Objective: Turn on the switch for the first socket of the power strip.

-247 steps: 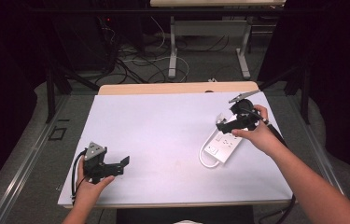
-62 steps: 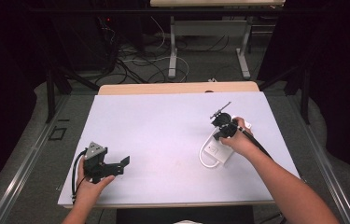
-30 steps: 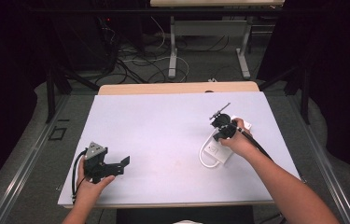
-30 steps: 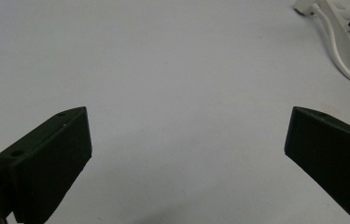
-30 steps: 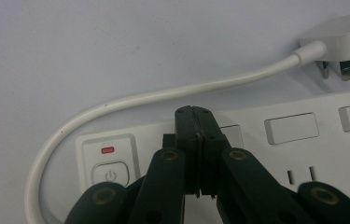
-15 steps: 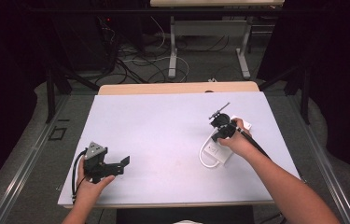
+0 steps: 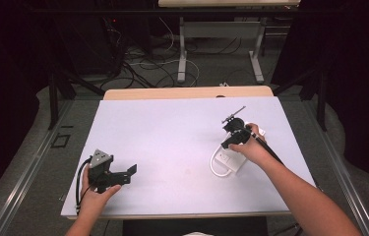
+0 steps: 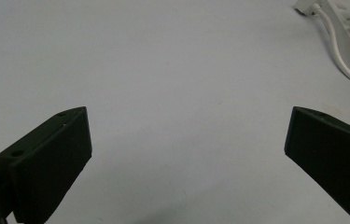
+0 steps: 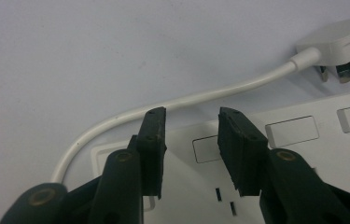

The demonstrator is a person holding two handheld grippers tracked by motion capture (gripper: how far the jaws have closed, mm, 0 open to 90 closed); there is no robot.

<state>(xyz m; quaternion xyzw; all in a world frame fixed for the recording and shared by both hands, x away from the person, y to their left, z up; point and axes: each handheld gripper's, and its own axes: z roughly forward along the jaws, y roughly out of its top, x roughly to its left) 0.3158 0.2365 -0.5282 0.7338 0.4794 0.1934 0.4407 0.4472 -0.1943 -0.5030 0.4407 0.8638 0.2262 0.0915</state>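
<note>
Our right gripper, lately higher, now hovers with its jaws slightly parted over the white power strip beneath, probably nearing a switch, while our left gripper rests spread wide.

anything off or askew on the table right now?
Nothing damaged or spilled. The white power strip lies at an angle to the table's edges, its cord looped beside it and its plug loose on the surface, unplugged.
</note>
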